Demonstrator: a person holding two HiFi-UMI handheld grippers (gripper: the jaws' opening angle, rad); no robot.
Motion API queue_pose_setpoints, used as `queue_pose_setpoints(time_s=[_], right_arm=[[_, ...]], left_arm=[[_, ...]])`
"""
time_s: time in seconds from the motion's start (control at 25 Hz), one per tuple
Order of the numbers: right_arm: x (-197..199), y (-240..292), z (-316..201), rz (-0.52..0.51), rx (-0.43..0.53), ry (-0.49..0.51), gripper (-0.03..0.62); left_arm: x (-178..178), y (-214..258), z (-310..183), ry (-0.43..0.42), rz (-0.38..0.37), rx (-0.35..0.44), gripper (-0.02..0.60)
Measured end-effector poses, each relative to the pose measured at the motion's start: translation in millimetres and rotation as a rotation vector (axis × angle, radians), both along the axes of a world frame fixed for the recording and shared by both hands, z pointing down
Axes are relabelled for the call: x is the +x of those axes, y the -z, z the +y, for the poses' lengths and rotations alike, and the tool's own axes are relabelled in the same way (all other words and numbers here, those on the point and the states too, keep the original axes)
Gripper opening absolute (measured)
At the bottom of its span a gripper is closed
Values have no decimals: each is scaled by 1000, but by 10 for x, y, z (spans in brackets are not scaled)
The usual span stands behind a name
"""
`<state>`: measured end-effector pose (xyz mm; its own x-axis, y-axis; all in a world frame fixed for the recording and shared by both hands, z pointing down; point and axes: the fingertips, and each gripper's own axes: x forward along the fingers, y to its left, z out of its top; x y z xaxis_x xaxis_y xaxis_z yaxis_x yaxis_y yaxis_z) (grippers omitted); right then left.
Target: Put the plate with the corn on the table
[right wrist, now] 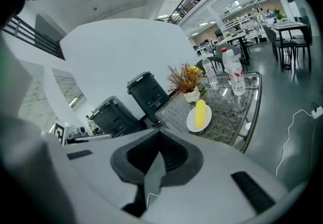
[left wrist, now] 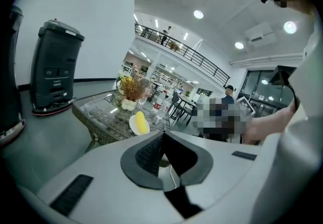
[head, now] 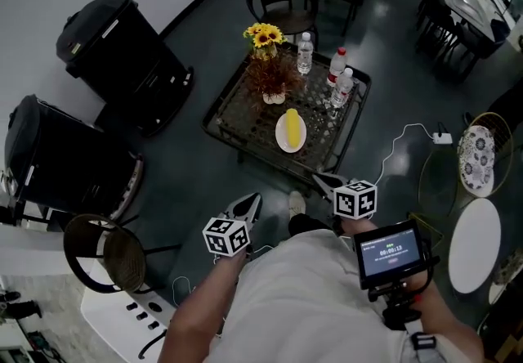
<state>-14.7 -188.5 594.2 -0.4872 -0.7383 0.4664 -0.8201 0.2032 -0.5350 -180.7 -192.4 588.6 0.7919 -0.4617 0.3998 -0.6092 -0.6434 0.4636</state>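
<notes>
Scene: You stand on a dark floor facing a low glass-topped table (head: 241, 120), a gripper in each hand, both held close to your body.

Plate: The white plate (head: 282, 139) rests on the table, on the side nearest you. It touches neither gripper.

Corn: The yellow corn (head: 292, 124) lies lengthwise along the middle of the plate.

Left gripper: Your left gripper (head: 252, 204) hangs low in front of you, well short of the table. Its own view shows the jaw tips pressed together with nothing between them.

Right gripper: Your right gripper (head: 320, 180) points toward the near edge of the table and is the closer of the two to the plate, though apart from it. Its jaws also meet at the tips and carry nothing.

Flowers: A bunch of yellow flowers (head: 263, 36) stands in a small pale vase (head: 274, 96) beyond the plate, toward the far left of the tabletop.

Bottles: Three clear bottles (head: 337, 67) stand together at the far right of the tabletop, past the plate.

Left of you: Two black machines (head: 122, 47) stand upright on the floor along the pale wall, well apart from the table.

Right of you: A small lit screen (head: 391, 251) sits just beside your right arm, and a white cable (head: 404, 145) trails over the floor next to the table.
</notes>
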Motion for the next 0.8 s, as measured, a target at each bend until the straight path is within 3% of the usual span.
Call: queue_pose_setpoints(time_s=[0.36,0.8], right_arm=[[-196,354,404,-27,106,44,7],[-92,277,676,-4,85,8,8]], left_arm=[[-24,163,321,-2,33,32,6],[125,202,495,-30,51,31,6]])
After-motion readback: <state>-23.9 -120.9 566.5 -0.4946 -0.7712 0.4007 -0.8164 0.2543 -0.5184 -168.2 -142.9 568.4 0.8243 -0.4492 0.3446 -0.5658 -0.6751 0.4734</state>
